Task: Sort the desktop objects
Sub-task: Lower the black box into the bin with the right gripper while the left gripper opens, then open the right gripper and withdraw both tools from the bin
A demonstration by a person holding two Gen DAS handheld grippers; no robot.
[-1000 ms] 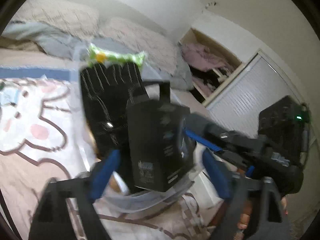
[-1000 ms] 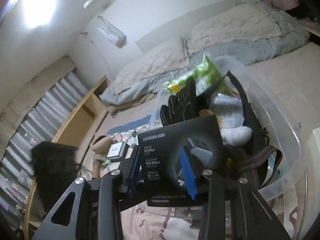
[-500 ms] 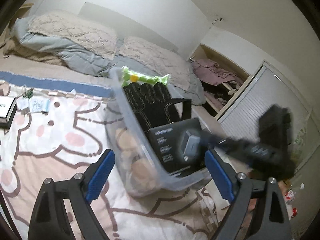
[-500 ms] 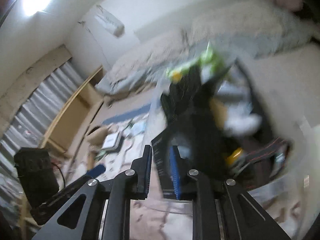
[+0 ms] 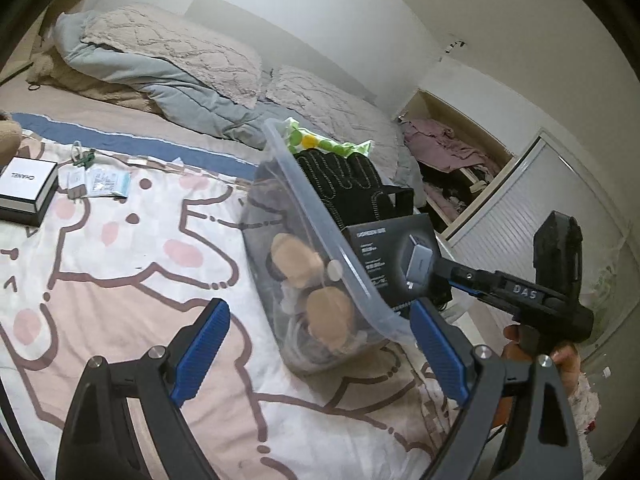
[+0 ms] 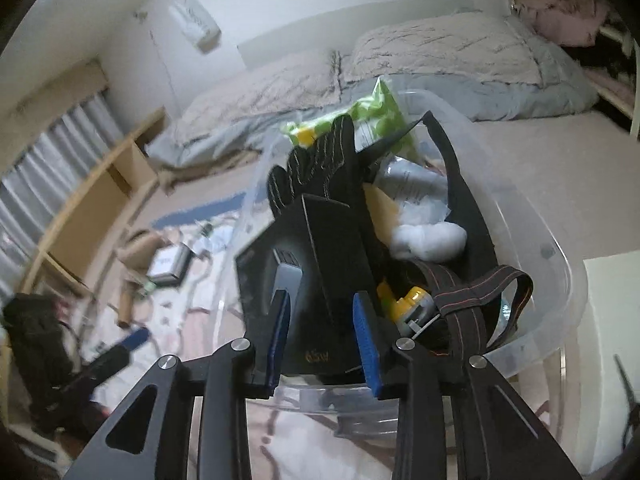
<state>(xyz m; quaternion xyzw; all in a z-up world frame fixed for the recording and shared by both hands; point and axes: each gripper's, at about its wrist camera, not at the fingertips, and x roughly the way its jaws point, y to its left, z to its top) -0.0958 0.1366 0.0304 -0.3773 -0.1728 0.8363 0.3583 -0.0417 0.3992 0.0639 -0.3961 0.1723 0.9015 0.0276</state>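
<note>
Right hand-held gripper [image 6: 322,330] reaches over the near rim of the clear plastic storage bin [image 6: 556,288], its blue pads astride the upright black cardboard charger box [image 6: 332,280]; its jaws have just been opening, and whether the pads press the box I cannot tell. That box stands inside the bin against a black knitted glove [image 6: 320,168], beside a green snack bag [image 6: 372,116] and a black strap [image 6: 476,292]. Left hand-held gripper [image 5: 320,352] hangs released, wide and empty, above the cartoon-print blanket [image 5: 120,280] on the bed, just beside the bin. A white-lidded flat box [image 5: 26,188] lies well apart.
</note>
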